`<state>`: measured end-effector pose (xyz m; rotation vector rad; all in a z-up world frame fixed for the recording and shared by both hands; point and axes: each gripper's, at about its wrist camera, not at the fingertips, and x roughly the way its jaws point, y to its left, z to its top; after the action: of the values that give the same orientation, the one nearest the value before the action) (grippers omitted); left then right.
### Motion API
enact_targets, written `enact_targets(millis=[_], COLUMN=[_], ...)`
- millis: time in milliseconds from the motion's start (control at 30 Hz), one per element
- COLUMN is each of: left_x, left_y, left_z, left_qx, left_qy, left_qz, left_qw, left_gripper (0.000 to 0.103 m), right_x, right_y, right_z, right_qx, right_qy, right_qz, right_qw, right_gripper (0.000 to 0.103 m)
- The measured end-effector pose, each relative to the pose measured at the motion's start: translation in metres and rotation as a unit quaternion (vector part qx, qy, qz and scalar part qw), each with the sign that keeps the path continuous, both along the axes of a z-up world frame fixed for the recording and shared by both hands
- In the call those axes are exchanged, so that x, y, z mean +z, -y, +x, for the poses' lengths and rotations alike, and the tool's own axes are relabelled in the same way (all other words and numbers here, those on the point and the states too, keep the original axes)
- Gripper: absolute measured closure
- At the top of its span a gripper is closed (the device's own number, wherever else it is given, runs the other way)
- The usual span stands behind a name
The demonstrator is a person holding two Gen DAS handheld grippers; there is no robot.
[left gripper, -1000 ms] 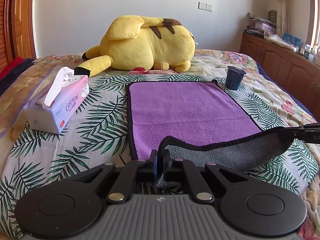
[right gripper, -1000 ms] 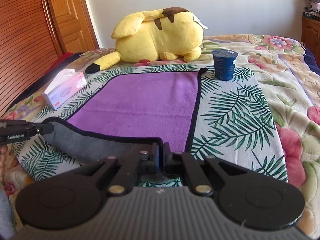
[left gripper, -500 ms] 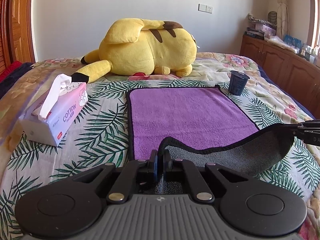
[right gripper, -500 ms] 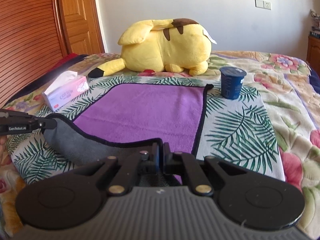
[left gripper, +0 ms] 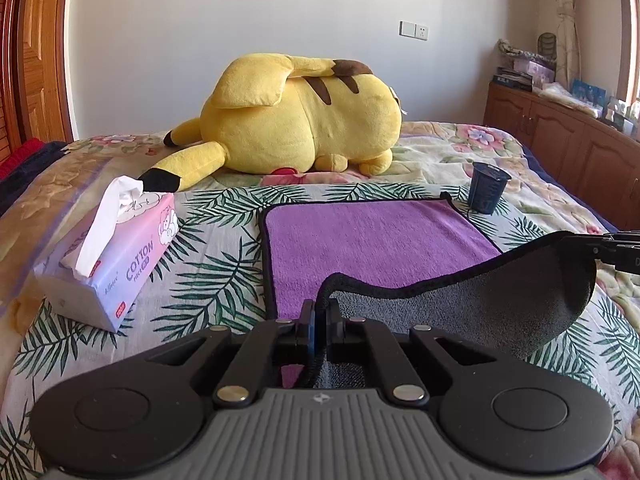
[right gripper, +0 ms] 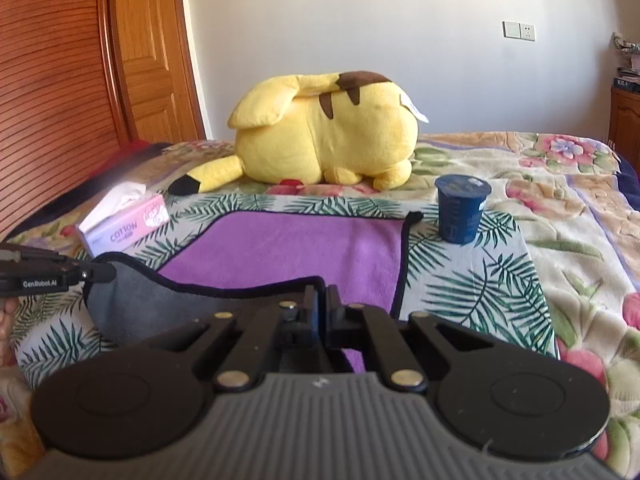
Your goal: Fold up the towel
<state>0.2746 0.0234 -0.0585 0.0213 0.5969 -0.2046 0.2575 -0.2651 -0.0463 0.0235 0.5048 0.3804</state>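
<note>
A purple towel [left gripper: 372, 236] with a black edge and grey underside lies on the bed; it also shows in the right wrist view [right gripper: 296, 248]. Its near edge is lifted and curls over, grey side [left gripper: 492, 300] showing. My left gripper [left gripper: 319, 312] is shut on the near left corner of the towel. My right gripper [right gripper: 320, 300] is shut on the near right corner. Each gripper shows at the side of the other's view, the right one [left gripper: 616, 250] and the left one [right gripper: 60, 272].
A tissue box [left gripper: 116, 256] lies left of the towel. A dark blue cup [left gripper: 489, 193] stands at the towel's far right corner. A big yellow plush toy [left gripper: 304, 120] lies behind the towel. Wooden cabinets [left gripper: 568, 148] stand right of the bed, a wooden door [right gripper: 152, 52] on the left.
Both grippers have risen and carried the towel's near edge up and toward the far end. More of the grey underside is lifted off the bed.
</note>
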Motion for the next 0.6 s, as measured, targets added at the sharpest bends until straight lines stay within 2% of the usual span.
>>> enact_targets(millis=[600], left_x=[0.019], left_y=[-0.001], left_z=[0.029], left_qx=[0.007], left_qy=[0.020], left_qz=[-0.003], left_qw=[0.9998], left_gripper=[0.103], right_x=[0.014], right_y=[-0.003], right_z=[0.028], right_qx=[0.007], right_qy=[0.025], right_qz=[-0.005], right_qw=[1.000], right_gripper=[0.099])
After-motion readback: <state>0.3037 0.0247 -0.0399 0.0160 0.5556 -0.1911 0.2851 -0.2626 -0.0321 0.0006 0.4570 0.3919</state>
